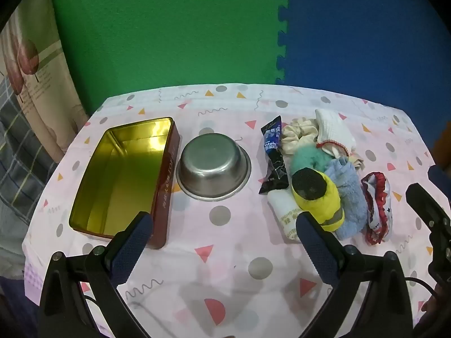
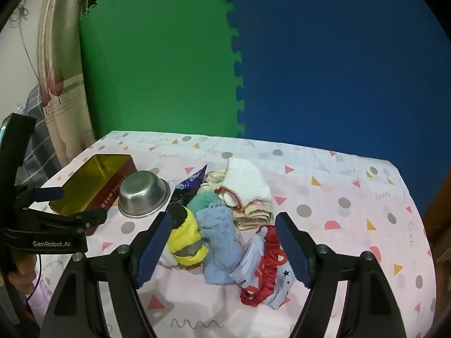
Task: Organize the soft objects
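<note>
Both released: left hand-held gripper (image 1: 222,232) hovers lower centre above the bench (image 1: 225,267); right hand-held gripper (image 2: 222,242) brackets the soft pile (image 2: 225,225), gold tin (image 1: 121,174) standing empty upper left as likely destination.

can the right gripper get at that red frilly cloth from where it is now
Probably yes. The right gripper is open and empty, and the red-trimmed cloth lies at the near right edge of the pile, right below its fingers, with nothing on top of it. The blue fuzzy sock only borders it on the left.

My soft things lie heaped right of the steel bowl (image 1: 213,166): blue fuzzy sock (image 2: 218,242), yellow mitt (image 2: 186,238), white cloth (image 2: 248,181), red-frilled garment (image 2: 265,267).
</note>
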{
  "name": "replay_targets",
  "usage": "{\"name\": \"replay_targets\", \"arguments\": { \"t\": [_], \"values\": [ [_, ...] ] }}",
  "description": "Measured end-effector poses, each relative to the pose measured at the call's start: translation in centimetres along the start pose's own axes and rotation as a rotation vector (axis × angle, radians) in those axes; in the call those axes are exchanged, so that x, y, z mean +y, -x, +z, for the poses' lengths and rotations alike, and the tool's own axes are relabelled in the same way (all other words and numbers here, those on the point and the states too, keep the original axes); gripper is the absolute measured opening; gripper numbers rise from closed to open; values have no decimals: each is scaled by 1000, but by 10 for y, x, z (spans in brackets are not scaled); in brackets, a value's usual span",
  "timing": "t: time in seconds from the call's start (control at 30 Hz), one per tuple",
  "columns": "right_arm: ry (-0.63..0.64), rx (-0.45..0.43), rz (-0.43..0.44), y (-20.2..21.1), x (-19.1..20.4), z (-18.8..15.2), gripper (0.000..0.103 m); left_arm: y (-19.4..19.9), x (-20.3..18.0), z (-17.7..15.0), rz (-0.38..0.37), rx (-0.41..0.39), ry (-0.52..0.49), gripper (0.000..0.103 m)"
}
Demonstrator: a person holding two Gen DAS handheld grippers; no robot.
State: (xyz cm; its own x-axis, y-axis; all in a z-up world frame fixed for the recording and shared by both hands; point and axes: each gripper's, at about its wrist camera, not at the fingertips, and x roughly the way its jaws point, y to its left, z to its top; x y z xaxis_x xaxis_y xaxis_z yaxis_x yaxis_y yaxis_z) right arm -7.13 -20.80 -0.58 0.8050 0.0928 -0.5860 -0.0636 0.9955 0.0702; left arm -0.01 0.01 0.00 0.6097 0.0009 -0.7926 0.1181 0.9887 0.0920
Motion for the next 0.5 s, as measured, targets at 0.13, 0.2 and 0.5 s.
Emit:
{"name": "replay_targets", "arguments": {
  "t": [0.13,0.2,0.5],
  "values": [
    [2,-33,-1,1,-1,1,78,1,-2,-1,18,-12,1,101],
    [-2,-36,-5,2,-2,-1,78,1,-5,-2,22,-4,-11,101],
    [-10,-17,-19,0,-7,0,78,1,3,-4,-7,-20,17,101]
  ]
}}
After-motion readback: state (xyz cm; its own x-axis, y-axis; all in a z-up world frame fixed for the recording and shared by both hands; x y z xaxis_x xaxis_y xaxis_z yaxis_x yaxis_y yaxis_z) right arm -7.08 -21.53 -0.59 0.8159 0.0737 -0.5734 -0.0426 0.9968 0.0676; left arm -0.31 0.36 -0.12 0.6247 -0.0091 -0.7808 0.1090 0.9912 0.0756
